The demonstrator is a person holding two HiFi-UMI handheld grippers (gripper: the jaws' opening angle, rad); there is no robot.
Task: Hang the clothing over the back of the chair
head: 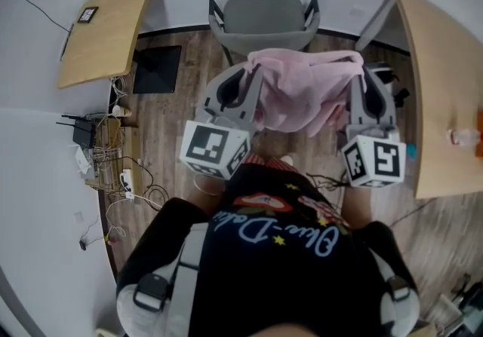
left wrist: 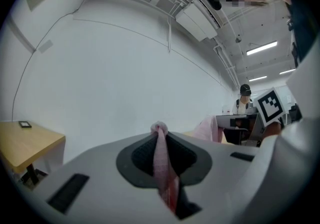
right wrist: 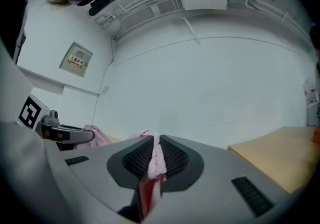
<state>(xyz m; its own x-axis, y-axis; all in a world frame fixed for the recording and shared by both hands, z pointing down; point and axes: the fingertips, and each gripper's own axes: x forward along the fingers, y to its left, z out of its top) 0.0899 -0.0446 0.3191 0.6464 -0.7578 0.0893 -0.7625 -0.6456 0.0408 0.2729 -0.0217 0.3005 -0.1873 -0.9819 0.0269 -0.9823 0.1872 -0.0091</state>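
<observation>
A pink garment (head: pixel 306 90) hangs stretched between my two grippers in the head view, just in front of a grey chair (head: pixel 264 20) whose back faces me. My left gripper (head: pixel 249 75) is shut on the garment's left edge, and a pink fold (left wrist: pixel 161 160) shows pinched between its pads. The right gripper (head: pixel 361 71) is shut on the right edge, with pink cloth (right wrist: pixel 154 160) squeezed between its pads. Both grippers point level toward the white wall. The chair's seat is hidden behind the garment.
A wooden desk (head: pixel 106 26) stands at the left and another wooden desk (head: pixel 445 94) at the right, flanking the chair. Cables and a power strip (head: pixel 124 181) lie on the wood floor at the left. A person sits far off by a desk (left wrist: pixel 244 102).
</observation>
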